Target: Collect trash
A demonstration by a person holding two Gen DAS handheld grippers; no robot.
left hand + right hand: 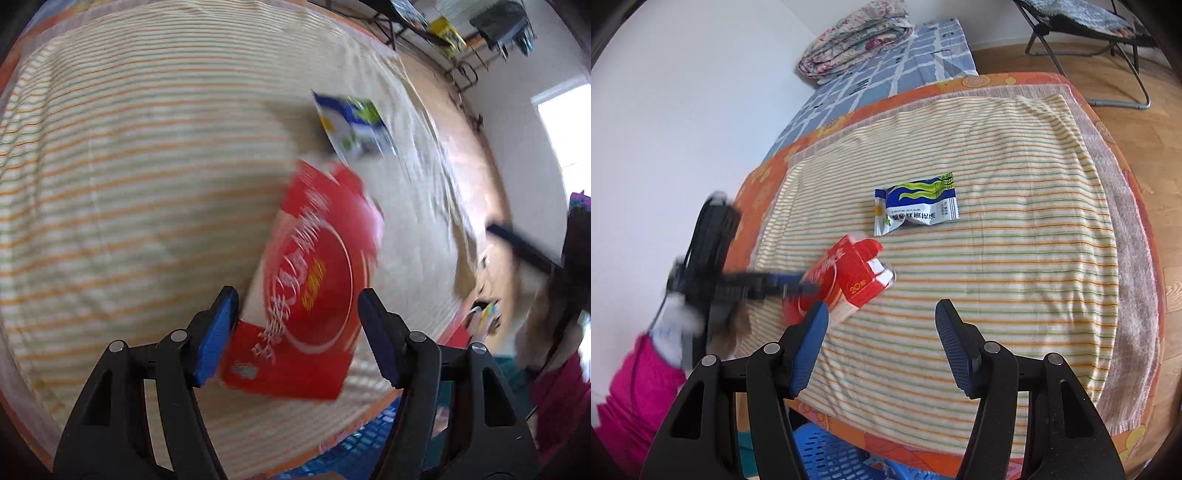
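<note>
Currently the red carton (306, 288) is framed between the parted jaws of the left gripper (297, 334), not clamped; closing is called for next. The right gripper (881, 343) hangs open, empty. A blue-white wrapper (916, 205) lies just beyond on the striped towel (1015, 277); a blue basket (834, 456) is seen below the edge. Nothing is blocking.

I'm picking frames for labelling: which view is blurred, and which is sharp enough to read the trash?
Left wrist view: smeared, red box and white wrapper streaked, window overexposed. Right wrist view: towel and wrapper crisp, only the left gripper at the box blurs; fisheye bending in both.
</note>
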